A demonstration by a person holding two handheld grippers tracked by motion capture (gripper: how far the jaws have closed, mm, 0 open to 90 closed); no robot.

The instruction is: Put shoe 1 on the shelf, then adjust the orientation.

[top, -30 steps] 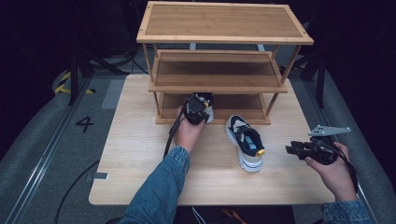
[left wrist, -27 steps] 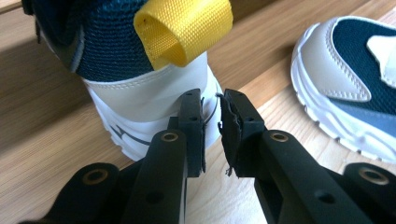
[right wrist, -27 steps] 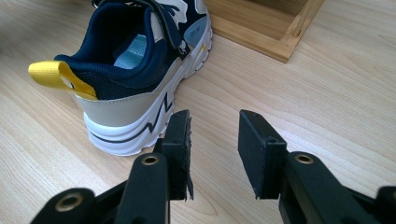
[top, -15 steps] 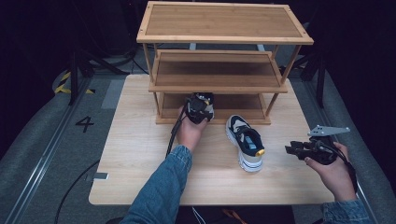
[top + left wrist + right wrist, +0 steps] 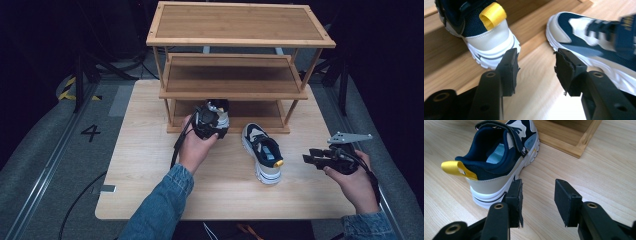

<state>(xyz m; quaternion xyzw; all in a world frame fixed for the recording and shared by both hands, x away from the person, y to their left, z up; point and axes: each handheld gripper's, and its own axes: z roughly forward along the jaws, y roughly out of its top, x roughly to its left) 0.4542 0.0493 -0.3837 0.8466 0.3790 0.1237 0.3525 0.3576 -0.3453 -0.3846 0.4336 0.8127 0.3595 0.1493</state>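
A navy, cream and white shoe (image 5: 220, 106) with a yellow heel loop (image 5: 492, 15) stands on the bottom shelf of the wooden rack (image 5: 240, 25). My left gripper (image 5: 212, 120) sits just behind its heel (image 5: 491, 43); its jaws have just been opening and stand open (image 5: 536, 67) with nothing between them. The matching shoe (image 5: 263, 152) lies on the table, toe toward the rack. To its right my right gripper (image 5: 306, 160) points at that shoe (image 5: 499, 157); its jaws have just been opening too and stand open (image 5: 537, 195), behind and right of the heel, not touching it.
The rack has three shelves; the middle shelf (image 5: 230, 75) and the top one are bare. Its bottom frame (image 5: 571, 145) lies just beyond the loose shoe. The light wood table (image 5: 150, 165) ends close to my right hand (image 5: 357, 182). A grey floor with a "4" mark (image 5: 91, 132) lies left.
My left gripper has let go of the shoe on the bottom shelf and drawn back a little toward me. The right hand has stayed in place.
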